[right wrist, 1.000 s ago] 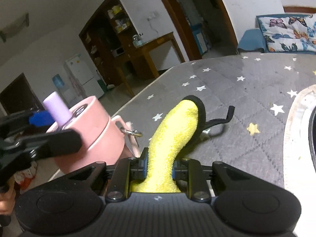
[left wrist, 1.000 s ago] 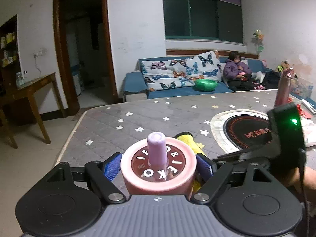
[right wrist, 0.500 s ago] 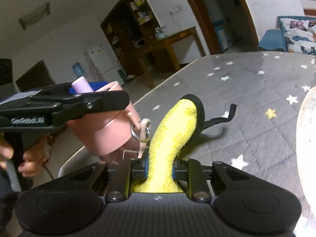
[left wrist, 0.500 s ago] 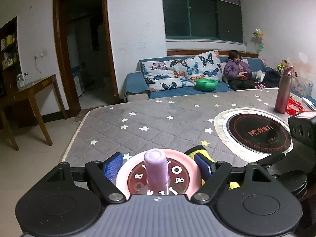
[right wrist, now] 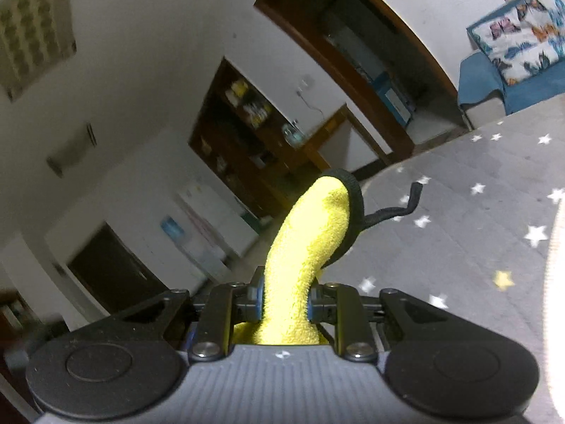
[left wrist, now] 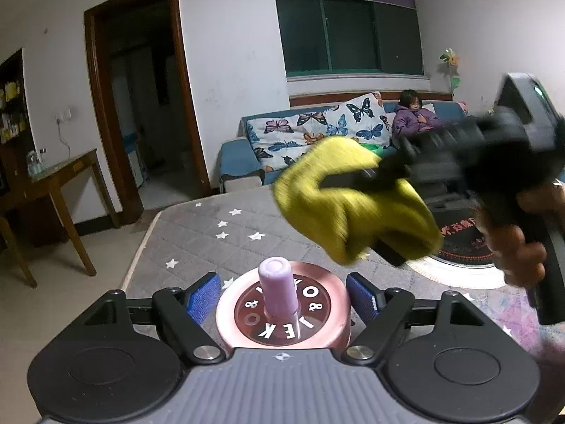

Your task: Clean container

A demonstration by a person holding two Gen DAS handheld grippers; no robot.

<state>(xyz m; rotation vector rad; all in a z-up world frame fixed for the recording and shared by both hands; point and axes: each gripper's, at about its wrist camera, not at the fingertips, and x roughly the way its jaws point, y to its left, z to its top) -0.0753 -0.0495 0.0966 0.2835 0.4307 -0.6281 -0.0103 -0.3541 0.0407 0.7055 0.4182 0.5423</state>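
Note:
My left gripper point(left wrist: 284, 298) is shut on a pink container point(left wrist: 328, 332) with a dark lettered lid and a lilac spout point(left wrist: 278, 288); it is held upright above the table. My right gripper point(right wrist: 284, 304) is shut on a yellow cloth point(right wrist: 310, 233) with a black edge and loop. In the left wrist view the yellow cloth point(left wrist: 353, 208) hangs blurred in the air, above and to the right of the container, apart from it, with the right gripper's black body point(left wrist: 476, 162) behind it.
A grey quilted table cover with white stars point(left wrist: 212, 233) spreads ahead. A round black hotplate with a white rim point(left wrist: 462, 251) lies at the right. A blue sofa with a person on it point(left wrist: 413, 116) stands beyond. A wooden side table point(left wrist: 60, 183) is at the left.
My right gripper has lifted the yellow cloth from beside the container up above and to its right. The container has stayed in my left gripper and has turned a little.

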